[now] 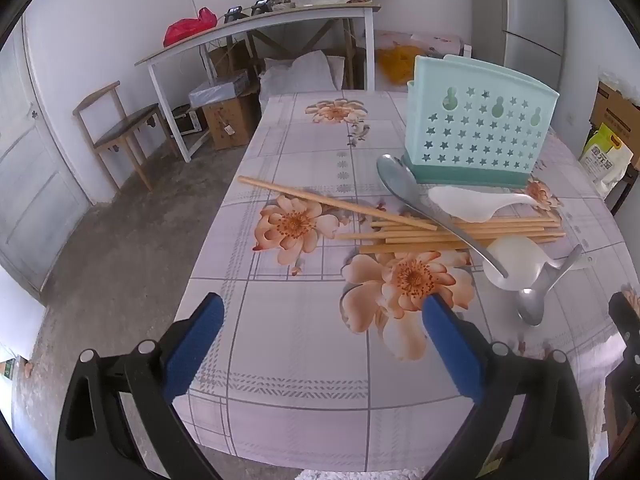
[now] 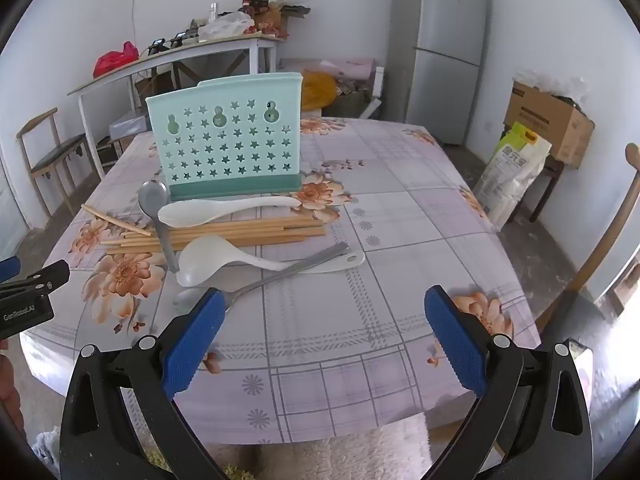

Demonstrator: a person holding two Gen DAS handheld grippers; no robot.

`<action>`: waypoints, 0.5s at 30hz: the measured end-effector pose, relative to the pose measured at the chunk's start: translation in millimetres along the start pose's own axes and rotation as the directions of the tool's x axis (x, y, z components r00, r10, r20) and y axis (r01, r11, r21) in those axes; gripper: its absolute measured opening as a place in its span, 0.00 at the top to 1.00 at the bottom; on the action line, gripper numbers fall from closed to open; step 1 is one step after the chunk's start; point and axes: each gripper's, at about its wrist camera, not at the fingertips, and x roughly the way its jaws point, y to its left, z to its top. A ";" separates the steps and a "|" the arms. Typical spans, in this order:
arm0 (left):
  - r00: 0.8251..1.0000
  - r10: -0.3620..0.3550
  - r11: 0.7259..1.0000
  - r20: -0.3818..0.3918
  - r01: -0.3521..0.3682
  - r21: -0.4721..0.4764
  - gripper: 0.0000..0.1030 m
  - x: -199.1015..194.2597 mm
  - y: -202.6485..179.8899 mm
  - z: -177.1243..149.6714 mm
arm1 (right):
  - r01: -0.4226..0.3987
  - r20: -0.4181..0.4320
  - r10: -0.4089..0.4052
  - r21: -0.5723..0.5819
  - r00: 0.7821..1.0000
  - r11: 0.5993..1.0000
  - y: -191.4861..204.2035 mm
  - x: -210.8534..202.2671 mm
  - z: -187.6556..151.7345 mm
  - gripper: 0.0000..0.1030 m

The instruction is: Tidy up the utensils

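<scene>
A mint-green utensil holder (image 1: 476, 128) (image 2: 228, 140) with star holes stands upright on the table. In front of it lies a pile: several wooden chopsticks (image 1: 460, 232) (image 2: 240, 232), a white plastic spoon (image 1: 476, 202) (image 2: 224, 210), a large white ladle (image 1: 516, 264) (image 2: 240, 260), a large metal spoon (image 1: 404, 184) (image 2: 154, 200) and a smaller metal spoon (image 1: 536, 300) (image 2: 280, 276). My left gripper (image 1: 322, 312) is open and empty above the tablecloth, short of the pile. My right gripper (image 2: 320, 308) is open and empty near the small metal spoon.
The table (image 1: 304, 360) (image 2: 400, 220) has a floral cloth. A wooden chair (image 1: 116, 128) stands at the left, another chair (image 2: 608, 240) at the right. A side table (image 1: 256, 28) with clutter, boxes and a fridge (image 2: 444, 48) stand behind.
</scene>
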 end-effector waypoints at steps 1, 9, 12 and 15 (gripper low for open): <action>1.000 -0.002 1.000 -0.001 0.002 -0.001 0.06 0.0 0.1 0.0 | -0.001 0.000 0.001 0.000 1.000 1.000 0.0 -0.2 -0.1 0.08; 1.000 -0.002 1.000 0.006 0.002 0.003 0.06 -1.9 -2.9 -1.2 | 0.001 -0.001 -0.001 -0.001 1.000 1.000 -0.7 -1.5 -0.6 0.08; 1.000 -0.007 1.000 0.000 0.007 -0.006 0.06 -0.1 0.0 0.0 | 0.003 0.000 -0.003 -0.003 1.000 1.000 0.6 -2.0 -0.6 0.08; 1.000 -0.010 1.000 0.000 0.010 -0.007 0.06 0.0 0.2 0.0 | 0.003 0.001 -0.003 -0.003 1.000 1.000 0.7 -2.7 -0.9 0.08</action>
